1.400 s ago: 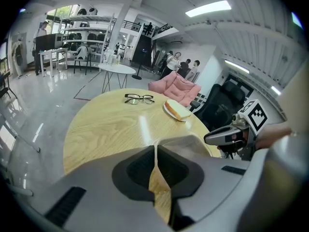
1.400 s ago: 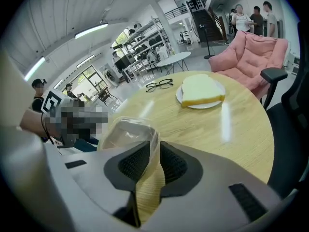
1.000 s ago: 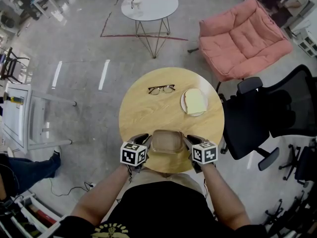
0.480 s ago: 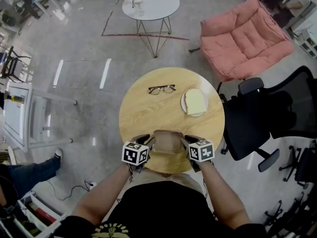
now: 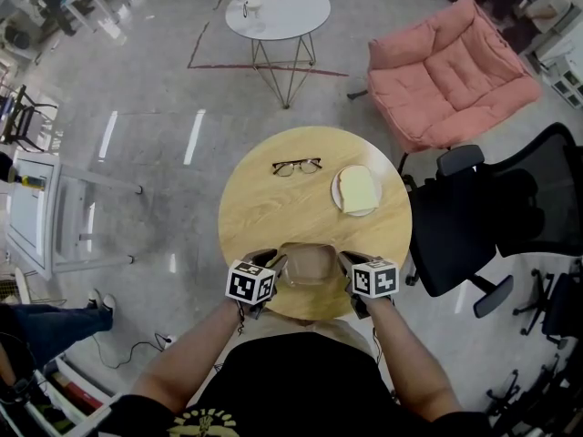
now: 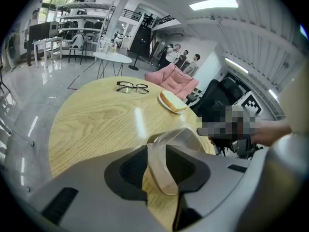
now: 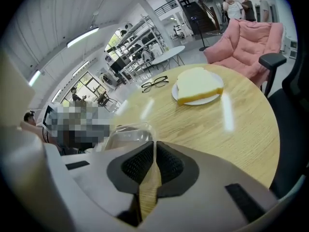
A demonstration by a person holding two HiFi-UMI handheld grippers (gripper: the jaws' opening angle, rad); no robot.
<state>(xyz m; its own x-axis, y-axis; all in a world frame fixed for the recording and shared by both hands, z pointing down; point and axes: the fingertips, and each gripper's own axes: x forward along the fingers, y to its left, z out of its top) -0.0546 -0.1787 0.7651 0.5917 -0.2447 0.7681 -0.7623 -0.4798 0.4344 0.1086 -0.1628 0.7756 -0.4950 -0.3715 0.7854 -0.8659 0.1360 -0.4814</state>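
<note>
Head view overhead; gripper views low, share table [image 5: 273, 221].

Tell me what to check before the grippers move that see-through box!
1. Left gripper shut on one rim of the clear box: ok.
2. Right gripper shut on the opposite rim: ok.
3. Box above the table, at its near edge: ok.
4. Box held level: cannot tell.
5. Bread on its plate, apart from the box: ok.
6. Glasses on the far side, clear of both grippers: ok.
</note>
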